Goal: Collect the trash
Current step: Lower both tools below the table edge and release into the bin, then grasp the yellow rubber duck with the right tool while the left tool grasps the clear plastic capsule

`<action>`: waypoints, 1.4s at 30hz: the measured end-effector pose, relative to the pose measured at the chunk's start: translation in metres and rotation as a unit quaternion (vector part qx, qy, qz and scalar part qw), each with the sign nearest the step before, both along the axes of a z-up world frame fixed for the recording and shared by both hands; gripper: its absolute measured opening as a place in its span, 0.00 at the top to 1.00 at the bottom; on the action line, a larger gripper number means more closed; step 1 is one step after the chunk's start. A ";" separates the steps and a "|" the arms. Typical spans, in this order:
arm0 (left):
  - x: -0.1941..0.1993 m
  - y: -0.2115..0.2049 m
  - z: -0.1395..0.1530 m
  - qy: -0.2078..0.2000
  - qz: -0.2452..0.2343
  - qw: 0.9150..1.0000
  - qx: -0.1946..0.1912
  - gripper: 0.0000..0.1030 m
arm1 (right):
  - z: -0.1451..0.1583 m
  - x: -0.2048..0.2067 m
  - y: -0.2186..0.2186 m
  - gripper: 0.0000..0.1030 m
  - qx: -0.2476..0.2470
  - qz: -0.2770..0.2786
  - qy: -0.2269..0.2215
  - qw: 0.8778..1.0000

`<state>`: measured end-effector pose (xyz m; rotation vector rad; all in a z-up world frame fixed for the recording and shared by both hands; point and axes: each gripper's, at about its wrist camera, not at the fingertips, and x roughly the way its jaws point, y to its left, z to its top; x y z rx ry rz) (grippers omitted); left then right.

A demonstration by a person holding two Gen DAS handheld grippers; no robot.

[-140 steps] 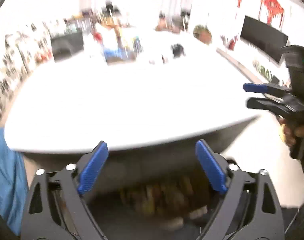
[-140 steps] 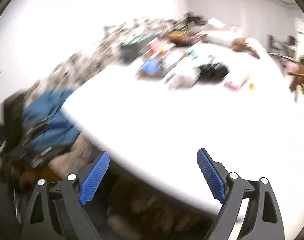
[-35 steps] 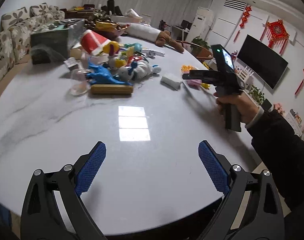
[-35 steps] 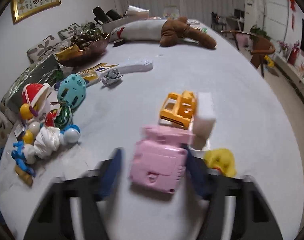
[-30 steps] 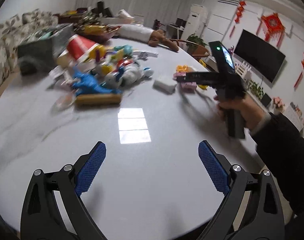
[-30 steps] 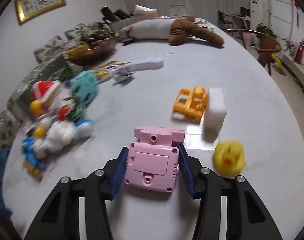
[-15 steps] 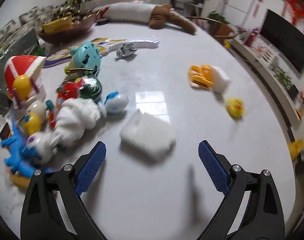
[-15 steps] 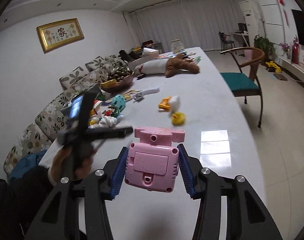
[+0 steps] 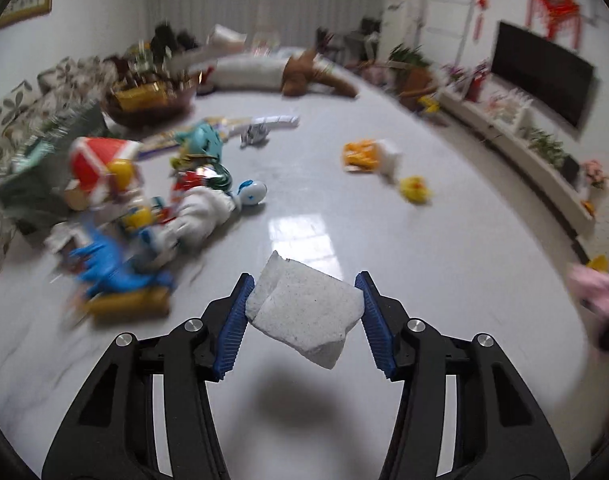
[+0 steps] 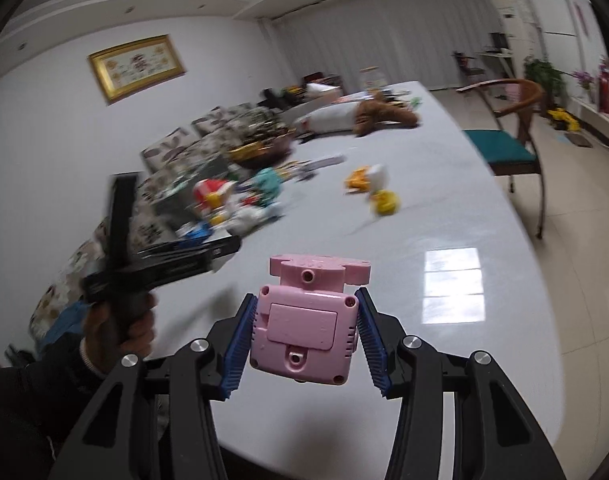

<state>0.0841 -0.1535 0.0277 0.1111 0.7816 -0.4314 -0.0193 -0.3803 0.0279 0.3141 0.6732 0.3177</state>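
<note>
My left gripper (image 9: 304,312) is shut on a crumpled white tissue (image 9: 304,312) and holds it above the white marble table (image 9: 344,408). My right gripper (image 10: 304,336) is shut on a pink plastic toy (image 10: 306,330), lifted above the table's near end. The left gripper also shows in the right wrist view (image 10: 224,250), out to the left. The pink toy appears blurred at the right edge of the left wrist view (image 9: 592,284).
A heap of toys (image 9: 144,208) lies on the table's left side. An orange toy truck with a white block (image 9: 370,156) and a yellow duck (image 9: 414,190) lie mid-table. A plush dog (image 9: 312,76) and a bowl (image 9: 148,100) lie far back. A wooden chair (image 10: 508,148) stands right.
My left gripper has closed on the white tissue and lifted it off the table. My right gripper keeps holding the pink toy, swung back over the table's near end.
</note>
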 end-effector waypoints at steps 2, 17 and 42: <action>-0.048 0.023 0.017 -0.027 -0.017 0.999 -0.010 0.49 | 0.006 -0.014 0.023 0.52 -0.004 0.031 -0.003 1.000; -0.217 0.107 -0.078 0.022 -0.062 0.995 0.075 0.25 | -0.076 -0.111 0.143 0.37 -0.024 0.198 0.152 0.968; -0.069 0.151 -0.010 -0.009 0.086 0.994 -0.069 0.10 | -0.038 0.198 -0.005 0.34 -0.168 -0.070 0.062 0.981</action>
